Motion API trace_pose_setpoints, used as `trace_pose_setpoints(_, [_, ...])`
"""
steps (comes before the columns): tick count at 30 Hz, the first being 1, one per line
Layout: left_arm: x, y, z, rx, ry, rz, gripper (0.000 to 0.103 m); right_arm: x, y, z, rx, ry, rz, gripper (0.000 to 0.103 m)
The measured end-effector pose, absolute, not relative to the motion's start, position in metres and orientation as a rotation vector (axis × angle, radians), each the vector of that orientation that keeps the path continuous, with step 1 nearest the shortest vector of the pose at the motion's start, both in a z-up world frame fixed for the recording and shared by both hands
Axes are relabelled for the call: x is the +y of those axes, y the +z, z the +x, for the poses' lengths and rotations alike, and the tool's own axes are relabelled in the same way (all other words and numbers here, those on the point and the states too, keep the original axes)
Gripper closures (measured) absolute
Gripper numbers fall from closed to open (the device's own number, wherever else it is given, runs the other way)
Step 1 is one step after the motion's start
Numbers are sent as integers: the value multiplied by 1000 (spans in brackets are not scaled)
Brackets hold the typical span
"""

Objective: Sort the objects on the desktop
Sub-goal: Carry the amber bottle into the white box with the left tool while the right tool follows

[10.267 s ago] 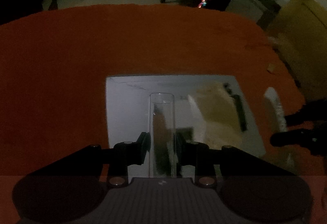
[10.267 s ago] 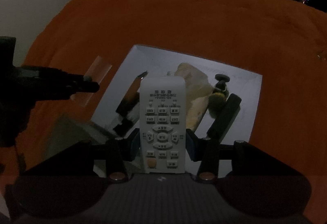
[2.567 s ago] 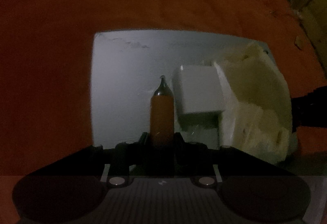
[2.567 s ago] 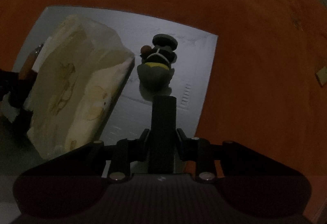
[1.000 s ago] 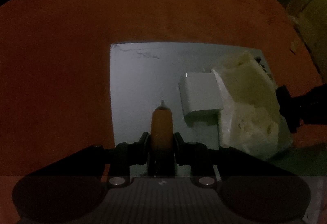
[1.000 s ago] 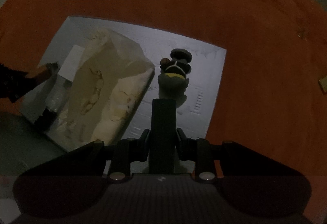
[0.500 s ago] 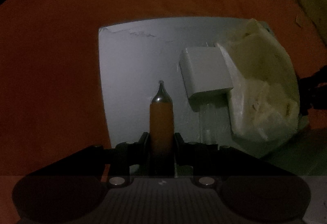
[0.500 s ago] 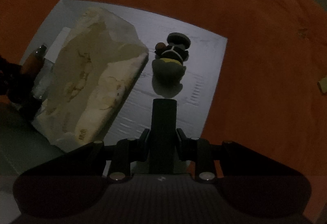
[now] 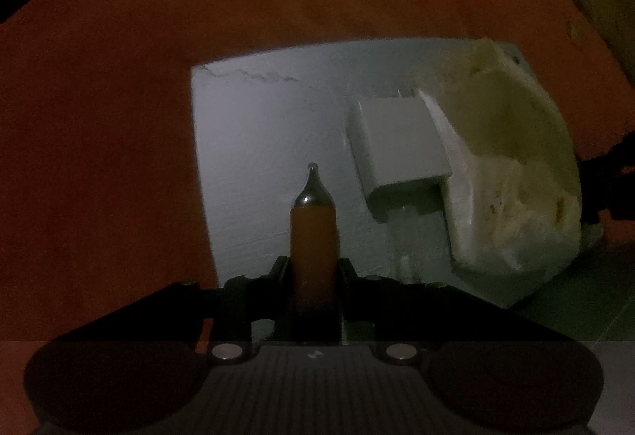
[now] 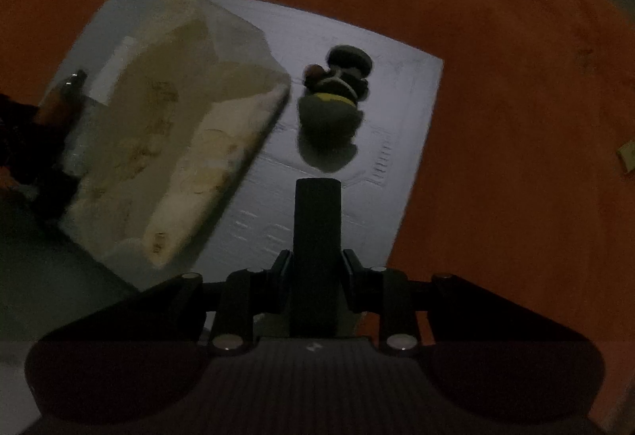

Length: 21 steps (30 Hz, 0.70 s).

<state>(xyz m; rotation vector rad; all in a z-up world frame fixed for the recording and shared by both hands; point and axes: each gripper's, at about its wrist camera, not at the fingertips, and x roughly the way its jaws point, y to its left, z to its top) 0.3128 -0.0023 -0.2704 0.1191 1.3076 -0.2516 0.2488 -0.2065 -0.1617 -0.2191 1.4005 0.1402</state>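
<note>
On the tray (image 9: 254, 125), the charger (image 9: 397, 145) touches the bag (image 9: 516, 173), with what looks like a figurine (image 10: 335, 97) beside it.

Both tongs (image 9: 314, 268) (image 10: 316, 268) are black, with ribbed grey bases and round silver screws.

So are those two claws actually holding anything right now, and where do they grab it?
Yes. The left gripper is shut on the lower body of an orange pen-like stick; the right gripper is shut on a dark cylinder, near its lower end.
</note>
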Motion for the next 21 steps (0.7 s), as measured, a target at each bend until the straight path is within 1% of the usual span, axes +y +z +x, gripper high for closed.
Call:
trace_pose_setpoints(7, [7,-238,316,1250,-268,49,82,-210,-112,254,1301,156,-129,75])
trace_pose_setpoints(13, [9,-198,314,1184,-307,11,82,-205,-72,248,1233,200,-91,75])
trace_pose_setpoints(16, [8,-180,304,1154,-325,-2,82,-199,-60,239,1215,223,-95,75])
trace_pose_setpoints(21, [-1,-168,277,1146,-377,-7,82,-181,-47,211,1195,275,-100,75])
